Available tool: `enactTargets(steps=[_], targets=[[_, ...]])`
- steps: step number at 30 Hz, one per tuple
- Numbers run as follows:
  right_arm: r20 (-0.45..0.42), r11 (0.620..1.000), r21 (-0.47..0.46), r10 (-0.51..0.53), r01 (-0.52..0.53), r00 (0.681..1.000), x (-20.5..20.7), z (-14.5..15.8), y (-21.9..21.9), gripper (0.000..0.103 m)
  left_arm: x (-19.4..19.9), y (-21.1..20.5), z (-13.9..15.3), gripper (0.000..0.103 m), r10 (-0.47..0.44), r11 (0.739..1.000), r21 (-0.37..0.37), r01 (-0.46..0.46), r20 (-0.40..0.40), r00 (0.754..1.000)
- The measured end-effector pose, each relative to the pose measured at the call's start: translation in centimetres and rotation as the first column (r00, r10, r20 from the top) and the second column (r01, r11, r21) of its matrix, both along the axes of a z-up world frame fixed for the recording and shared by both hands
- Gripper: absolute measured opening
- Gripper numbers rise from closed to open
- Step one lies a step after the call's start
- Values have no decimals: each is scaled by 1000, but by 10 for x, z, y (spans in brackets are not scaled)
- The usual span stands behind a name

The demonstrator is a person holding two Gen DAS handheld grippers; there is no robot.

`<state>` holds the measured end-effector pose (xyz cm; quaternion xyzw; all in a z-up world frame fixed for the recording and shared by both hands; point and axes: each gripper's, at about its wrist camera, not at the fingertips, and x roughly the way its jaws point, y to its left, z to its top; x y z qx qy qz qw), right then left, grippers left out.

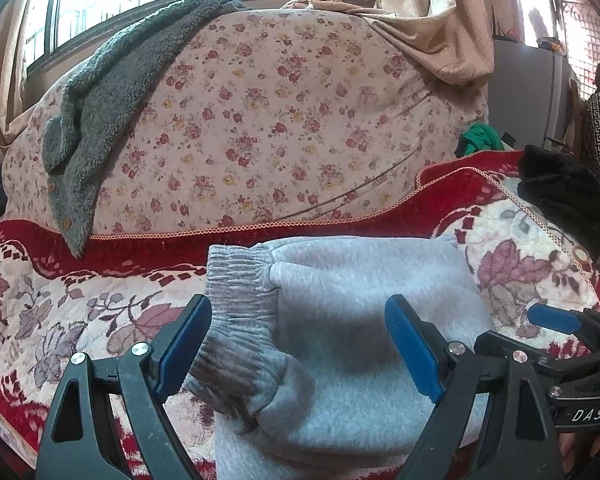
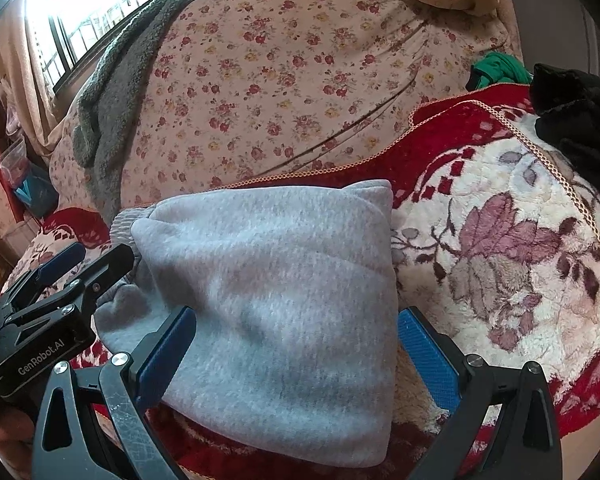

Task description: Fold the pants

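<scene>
The light grey fleece pants (image 1: 352,320) lie folded into a compact bundle on the red and white floral blanket (image 1: 60,312). Their ribbed cuffs (image 1: 236,280) sit at the bundle's left side. My left gripper (image 1: 300,344) is open, its blue pads on either side of the cuffs and the near part of the bundle, holding nothing. My right gripper (image 2: 296,356) is open over the right half of the pants (image 2: 276,280), pads wide apart, holding nothing. Each gripper shows at the edge of the other's view: the right one (image 1: 556,320) and the left one (image 2: 60,264).
A big mound under a small-flowered sheet (image 1: 280,120) rises behind the pants, with a grey fluffy garment (image 1: 100,120) draped on it. A black fluffy garment (image 1: 568,196) lies at the right, a green cloth (image 1: 480,138) behind it. Curtains and a window are at the back.
</scene>
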<state>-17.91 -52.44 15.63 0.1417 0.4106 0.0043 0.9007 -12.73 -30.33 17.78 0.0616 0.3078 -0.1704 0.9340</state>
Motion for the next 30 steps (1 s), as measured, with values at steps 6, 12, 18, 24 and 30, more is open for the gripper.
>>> enactTargets(steps=[6, 12, 18, 24, 30], targets=[[0, 1000, 0, 1, -1, 1000, 0, 0, -1, 103, 0, 0, 0, 88, -5, 1000, -1, 5, -6, 1000], [-5, 1000, 5, -5, 5, 1000, -3, -2, -3, 103, -1, -2, 0, 88, -8, 1000, 22, 8, -1, 1000], [-2, 1000, 8, -10, 10, 1000, -4, -1, -4, 103, -3, -3, -1, 88, -15, 1000, 27, 15, 9, 1000], [-3, 1000, 8, -10, 10, 1000, -4, 0, -5, 103, -3, -4, 0, 88, -17, 999, 28, 17, 10, 1000], [-3, 1000, 7, -11, 11, 1000, -4, 0, -4, 103, -2, -4, 0, 88, -15, 999, 29, 15, 10, 1000]])
